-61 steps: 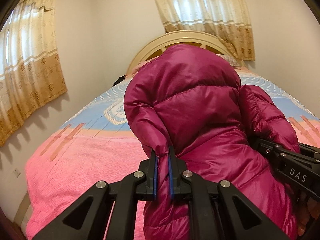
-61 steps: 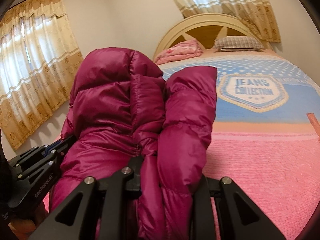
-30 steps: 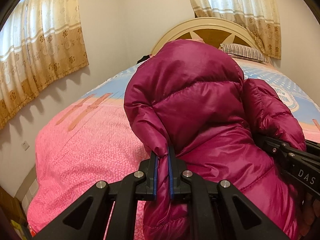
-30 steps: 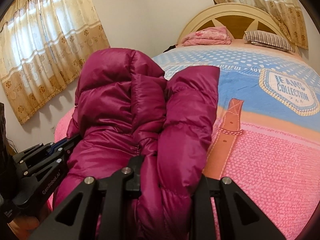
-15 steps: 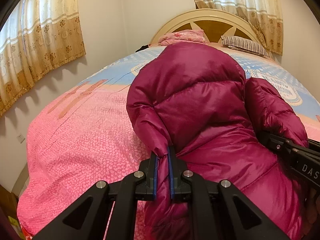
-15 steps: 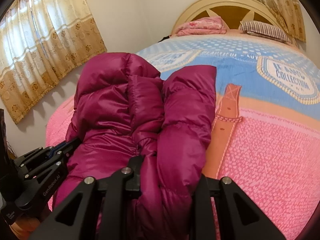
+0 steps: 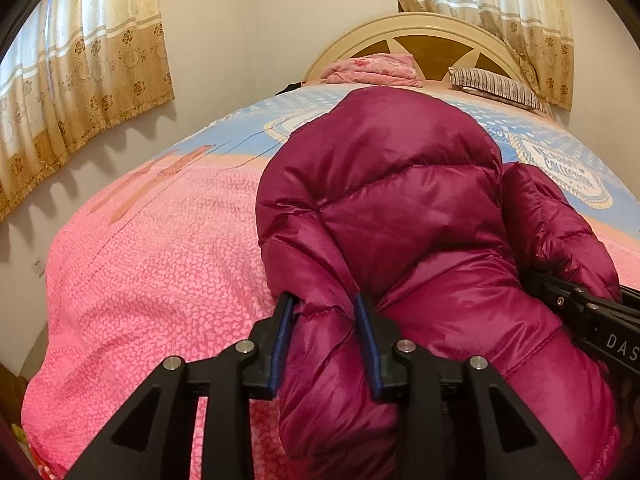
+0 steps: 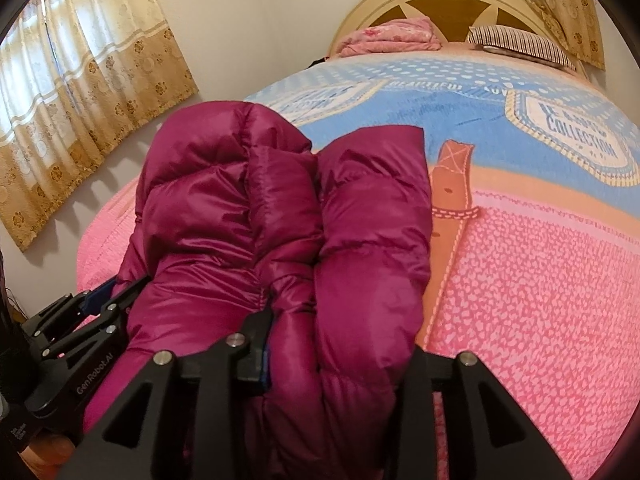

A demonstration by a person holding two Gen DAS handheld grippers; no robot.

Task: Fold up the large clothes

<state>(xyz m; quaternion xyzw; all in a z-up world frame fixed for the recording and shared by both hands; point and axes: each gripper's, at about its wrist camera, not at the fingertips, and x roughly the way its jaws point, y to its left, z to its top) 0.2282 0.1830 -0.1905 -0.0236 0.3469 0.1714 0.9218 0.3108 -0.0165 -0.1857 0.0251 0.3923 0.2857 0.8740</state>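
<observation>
A folded magenta puffer jacket (image 7: 400, 216) rests on the pink and blue bedspread (image 7: 160, 264); it also shows in the right wrist view (image 8: 256, 216). My left gripper (image 7: 325, 320) has its blue-padded jaws parted, with a puffy fold of the jacket still between them. My right gripper (image 8: 336, 344) has its jaws spread wide around a thick bundle of the jacket; its right finger is hidden behind the fabric. Each gripper shows at the edge of the other's view: the right one (image 7: 580, 312) and the left one (image 8: 84, 320).
The bed's cream headboard (image 7: 432, 28) is at the far end, with a folded pink blanket (image 7: 372, 68) and a striped pillow (image 7: 496, 88). Curtains (image 7: 80, 72) hang on the left wall. The bed's left edge (image 7: 44, 280) drops off near the wall.
Both grippers lowered the jacket toward the bed and tilted downward. The left gripper's jaws have parted from a tight pinch on the jacket. The right gripper still straddles its bundle.
</observation>
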